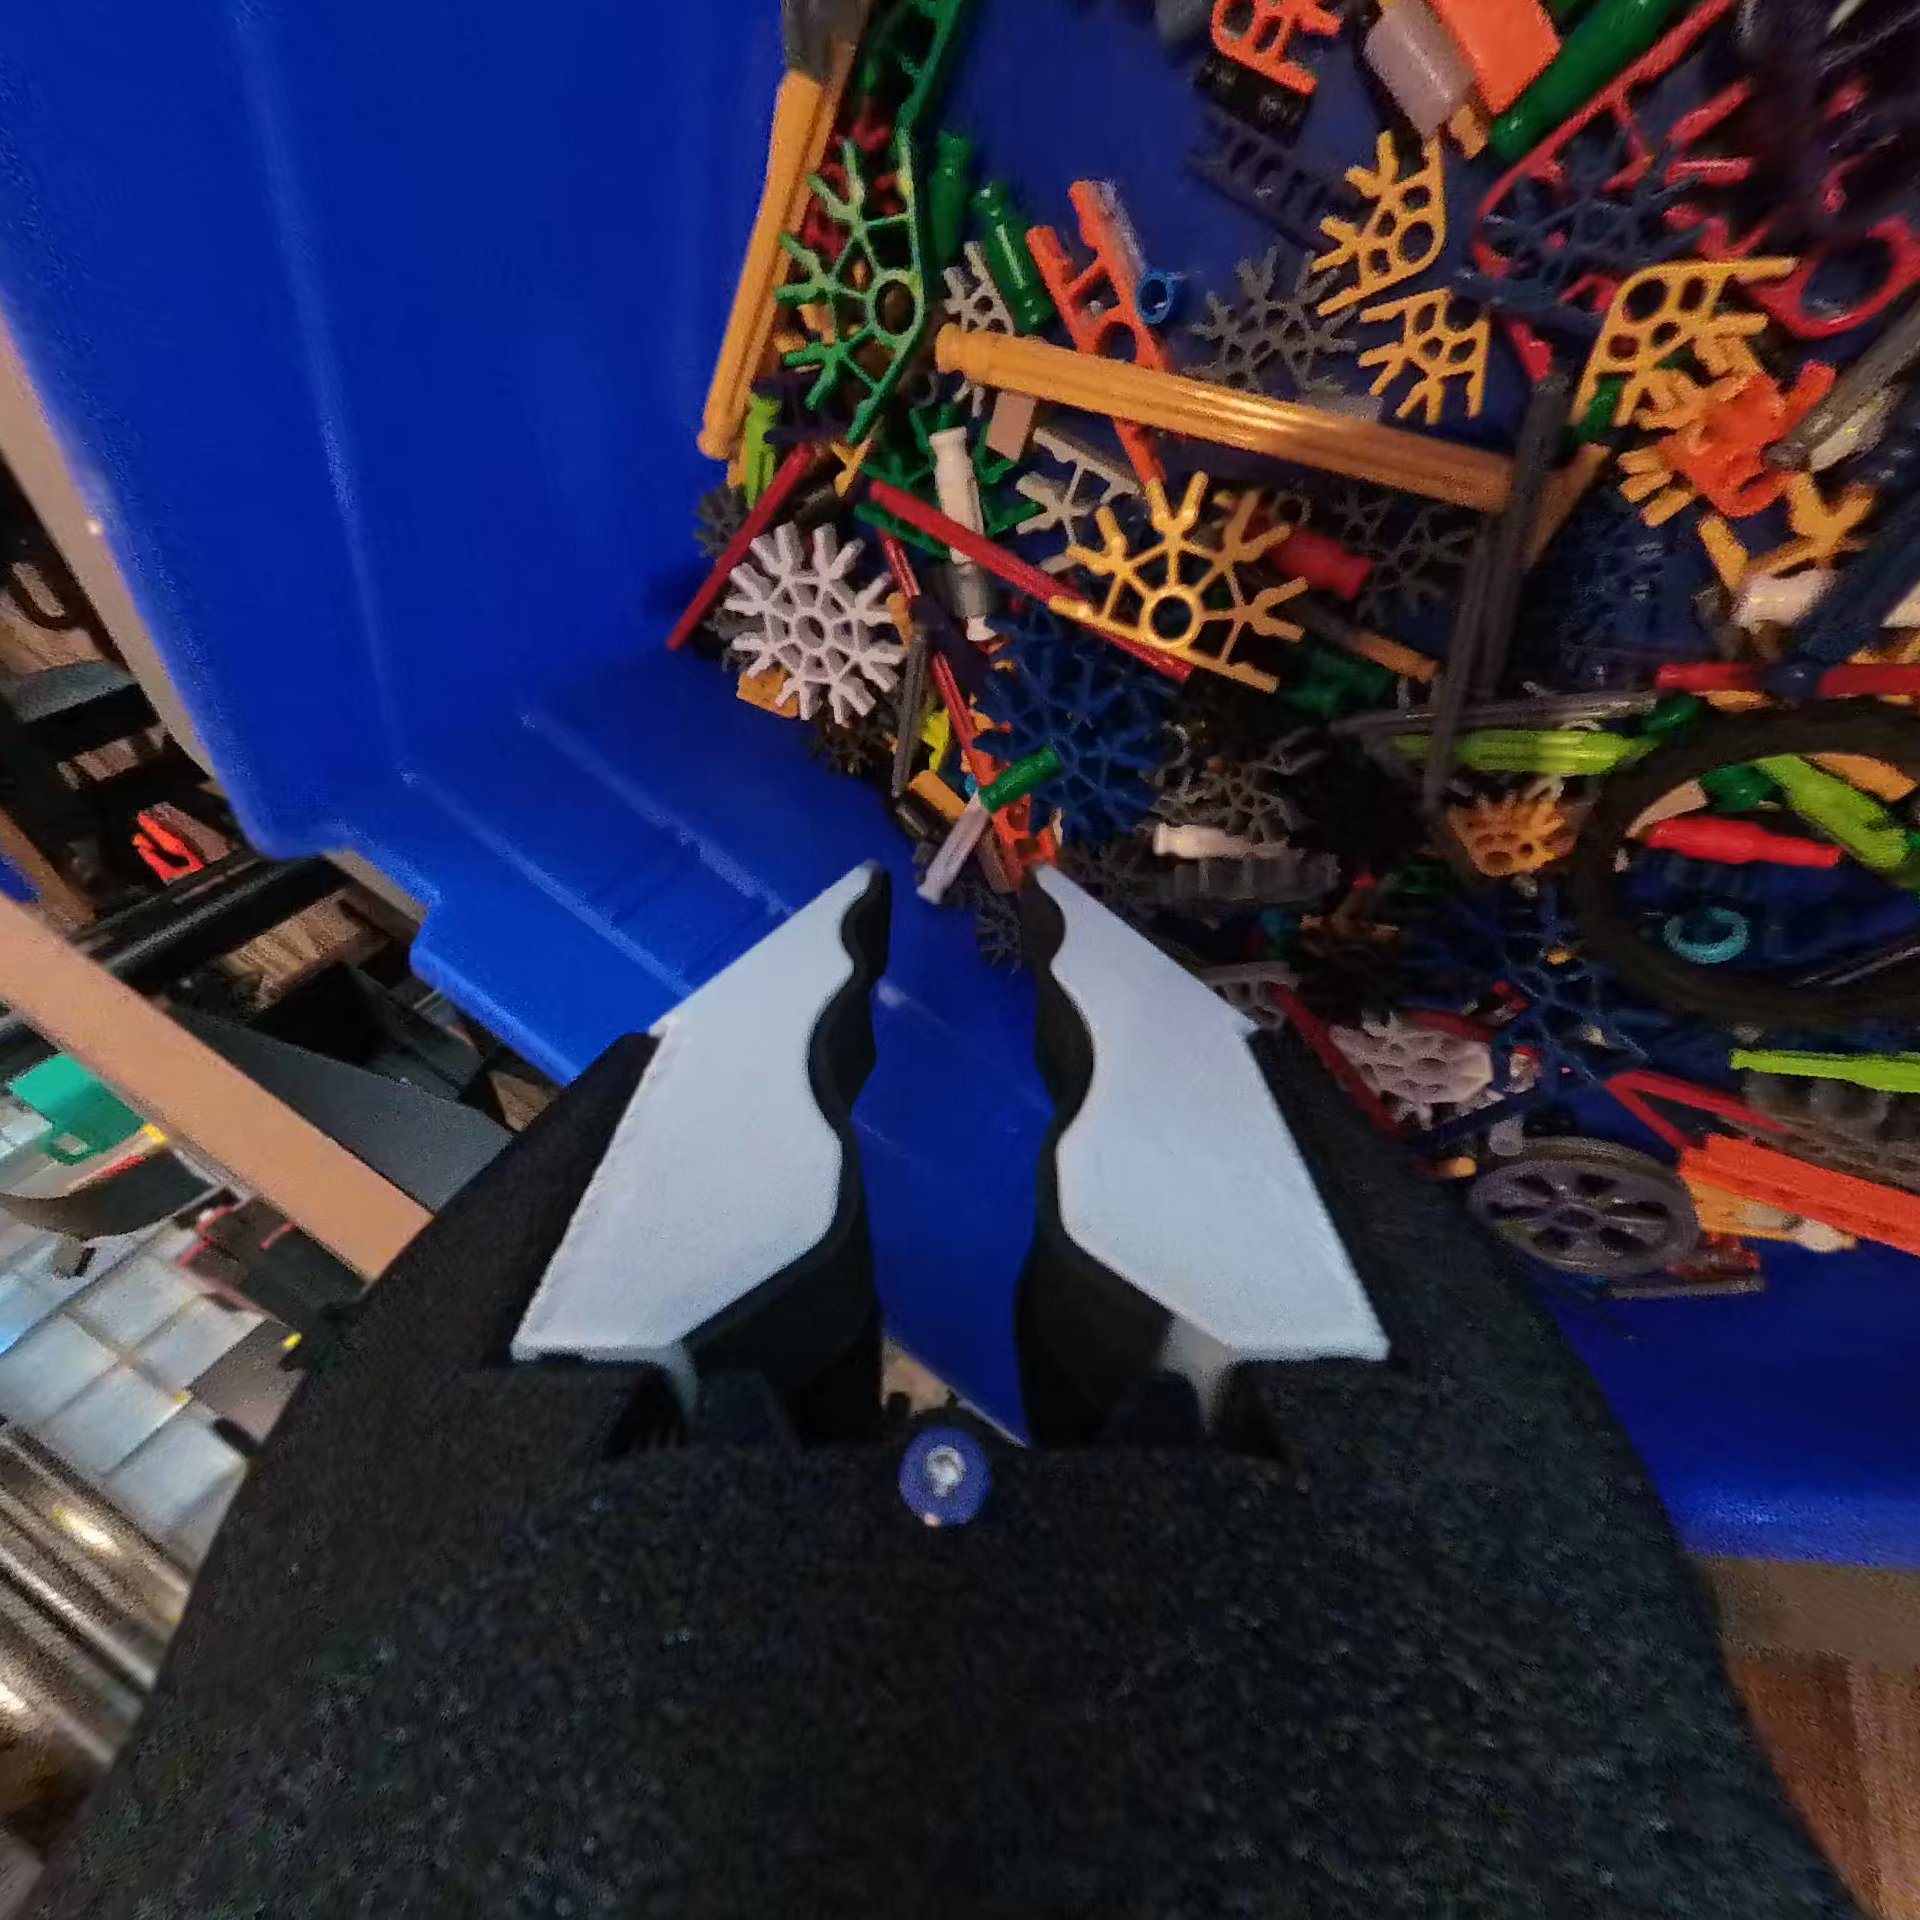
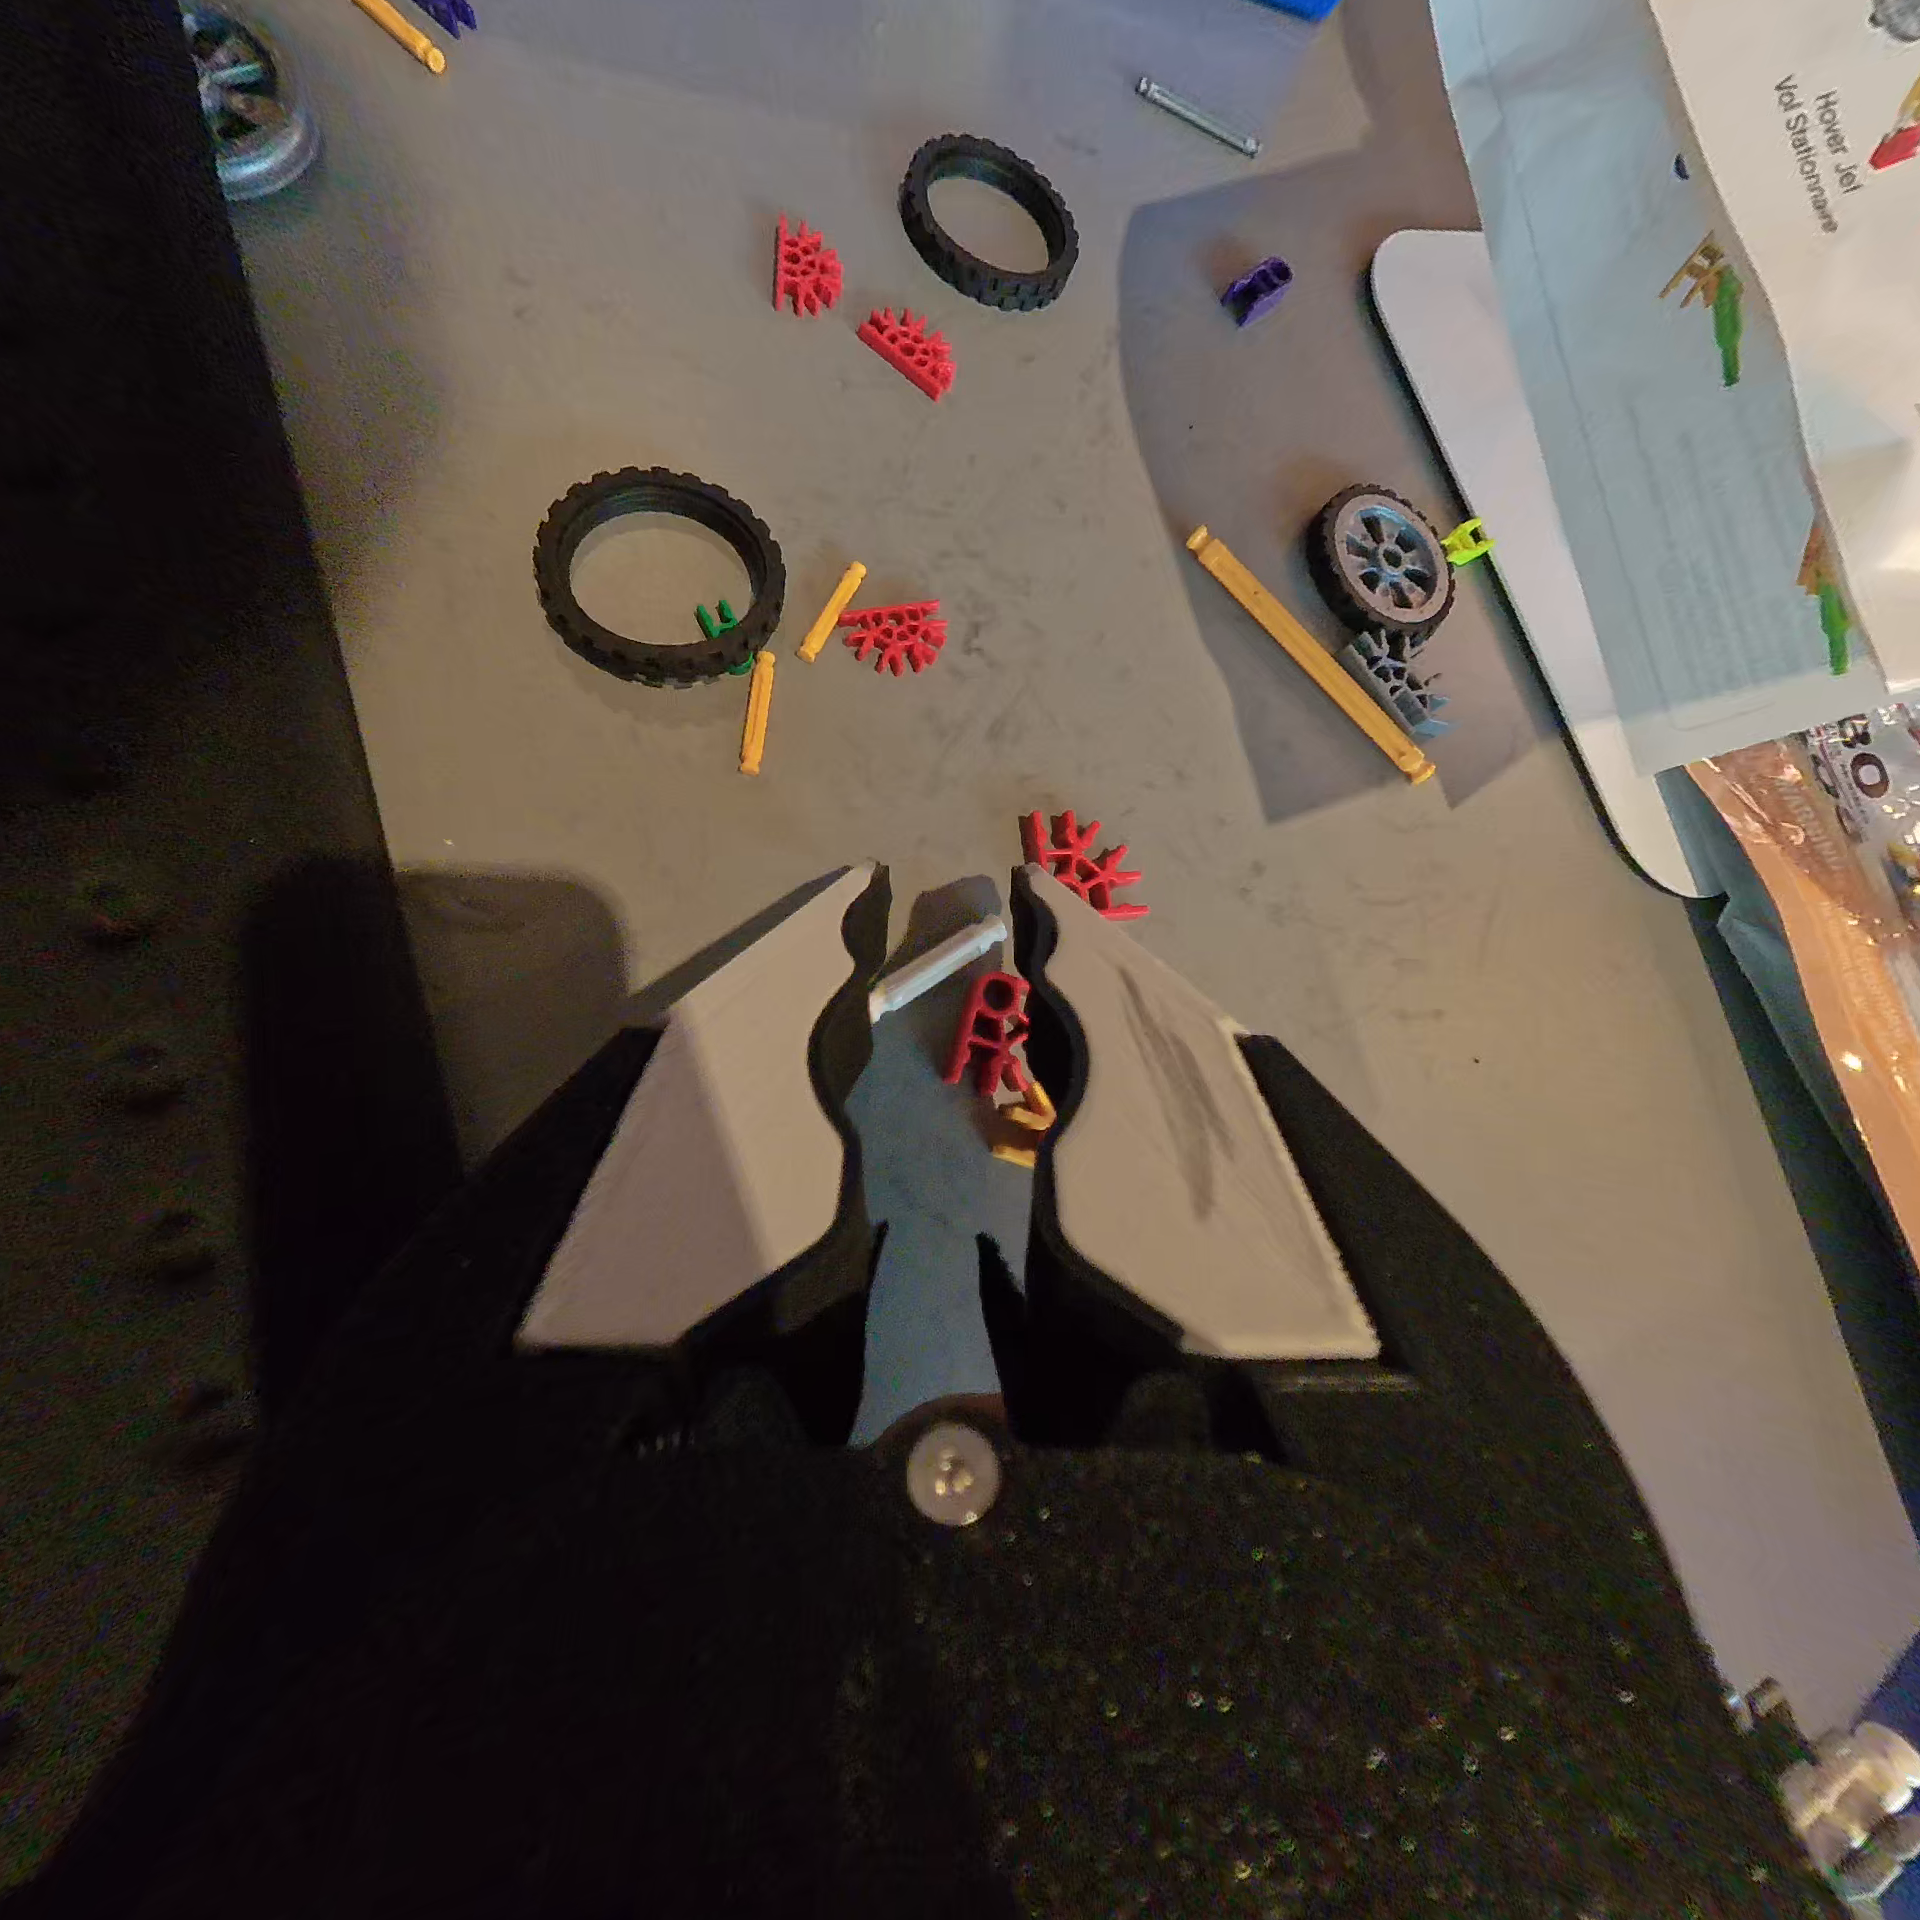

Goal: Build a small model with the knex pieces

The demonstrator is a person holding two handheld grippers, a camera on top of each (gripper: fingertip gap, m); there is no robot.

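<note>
Right wrist view: right tool (image 2: 951, 883) released (left tool (image 1: 961, 883) too); two empty tyres (image 2: 658, 575), five red connectors (image 2: 894, 632).

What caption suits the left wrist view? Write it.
Open left gripper poised at the blue bin of mixed construction-toy pieces.

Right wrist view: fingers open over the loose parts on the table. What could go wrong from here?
1. The right gripper brackets three loose parts: a grey rod, a red connector and an orange piece. Closing may catch more than one, or flick one away.
2. Another red connector lies at the tip of one finger and could get nudged.
3. The left gripper faces a tangled pile in the blue bin; parts may snag.
</note>
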